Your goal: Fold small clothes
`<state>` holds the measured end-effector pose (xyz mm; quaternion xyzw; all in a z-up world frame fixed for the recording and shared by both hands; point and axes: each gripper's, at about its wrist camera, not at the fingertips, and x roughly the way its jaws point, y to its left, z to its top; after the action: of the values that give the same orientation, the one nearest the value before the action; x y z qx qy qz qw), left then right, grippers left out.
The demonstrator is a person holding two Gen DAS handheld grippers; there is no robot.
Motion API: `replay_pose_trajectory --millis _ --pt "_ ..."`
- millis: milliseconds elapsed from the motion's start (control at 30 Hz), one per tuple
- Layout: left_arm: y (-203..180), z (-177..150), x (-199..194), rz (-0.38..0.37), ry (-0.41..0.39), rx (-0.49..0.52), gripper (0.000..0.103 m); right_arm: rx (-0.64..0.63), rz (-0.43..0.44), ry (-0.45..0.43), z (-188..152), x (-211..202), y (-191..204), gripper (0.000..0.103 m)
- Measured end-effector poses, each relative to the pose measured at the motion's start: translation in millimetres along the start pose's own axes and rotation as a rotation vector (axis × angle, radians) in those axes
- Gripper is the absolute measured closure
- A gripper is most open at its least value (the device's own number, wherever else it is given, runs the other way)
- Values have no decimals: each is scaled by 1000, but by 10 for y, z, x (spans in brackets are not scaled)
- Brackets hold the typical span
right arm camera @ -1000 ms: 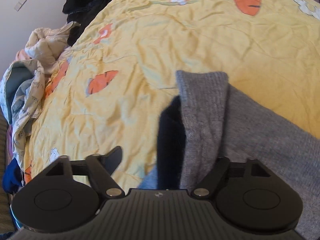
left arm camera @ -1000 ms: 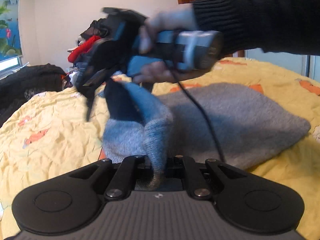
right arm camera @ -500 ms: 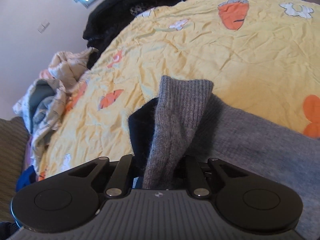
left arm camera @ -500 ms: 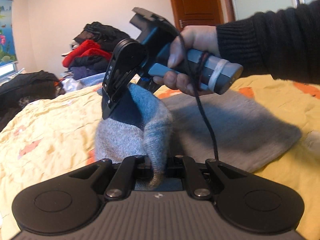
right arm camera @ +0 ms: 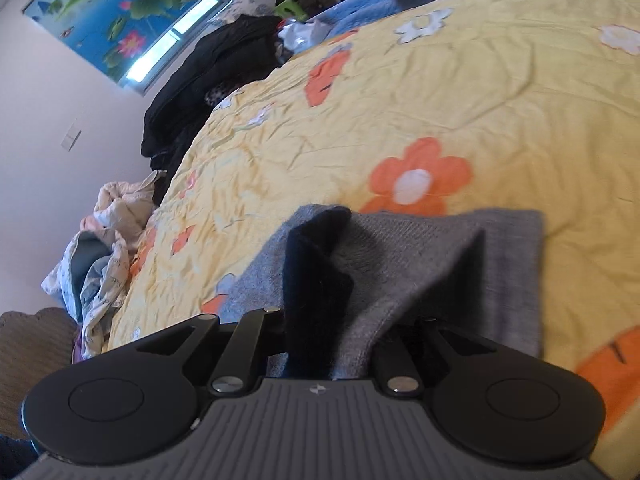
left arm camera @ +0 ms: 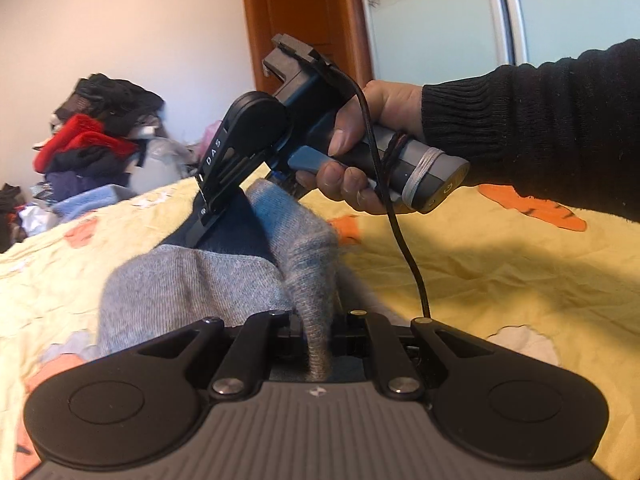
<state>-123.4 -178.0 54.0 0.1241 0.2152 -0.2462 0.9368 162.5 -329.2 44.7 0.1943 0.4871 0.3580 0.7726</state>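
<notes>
The sweater (right arm camera: 452, 264) pinched in the claw is grey knit with a dark navy inside. Beyond the claw, the bedspread (right arm camera: 460, 92) is yellow with orange and white flowers. Left of it, the wall picture (right arm camera: 116, 12) shows pink lotus blooms on blue.

place: home bedroom
bed: yellow flowered bedspread (right arm camera: 460, 92) covering it
clutter: piles of clothes (left arm camera: 92, 140) sitting along the wall, crumpled laundry (right arm camera: 100, 256) hanging off the bed edge
door: wooden door (left arm camera: 304, 20) standing beside a frosted sliding wardrobe panel (left arm camera: 432, 20)
window: lotus-print blind (right arm camera: 116, 12) hanging over it
</notes>
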Motion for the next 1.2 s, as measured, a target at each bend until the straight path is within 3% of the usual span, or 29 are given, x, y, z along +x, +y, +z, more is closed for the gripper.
replay_pose_trajectory --millis 233,300,400,433,533,567,600,633,733,767,867,967,1000,1033,1067,1200 --pt "-267 -41 314 -7 67 54 95 70 40 -53 -178 -124 -436 81" --pt "-302 -60 385 -7 75 62 93 118 72 -81 -229 -137 -556 74" --pt "-239 -49 337 -53 41 76 87 190 84 -175 -267 -289 -677 49" --pt "-180 -48 254 -83 18 88 86 210 85 -223 -282 -378 -712 48" --pt "-19 -91 -12 -120 -41 127 68 221 56 -310 -348 -636 -734 48" --pt "17 -110 -70 -108 -50 146 52 206 43 -320 -376 -696 -724 48" --pt "54 -142 -89 -91 -56 173 36 191 41 -325 -408 -740 -693 48" --pt "48 -199 -122 -62 -66 211 31 179 46 -327 -441 -770 -662 48" --pt "-18 -332 -51 16 -51 320 30 136 62 -287 -488 -713 -511 48" --pt "32 -294 131 31 -28 338 30 119 60 -264 -493 -663 -466 48" --pt "-52 -258 254 22 -6 356 30 77 20 -196 -467 -464 -371 48" --pt "-130 -248 258 21 -36 386 29 79 -16 -181 -457 -366 -385 48" --pt "-150 -232 274 21 -46 391 29 84 -18 -184 -452 -344 -387 51" --pt "-155 -221 292 19 -51 396 29 80 -16 -189 -451 -344 -385 72" --pt "-153 -214 318 17 -49 400 29 67 -14 -183 -450 -346 -366 85" --pt "-84 -206 486 -19 21 368 30 -8 -42 -232 -446 -565 -211 85"
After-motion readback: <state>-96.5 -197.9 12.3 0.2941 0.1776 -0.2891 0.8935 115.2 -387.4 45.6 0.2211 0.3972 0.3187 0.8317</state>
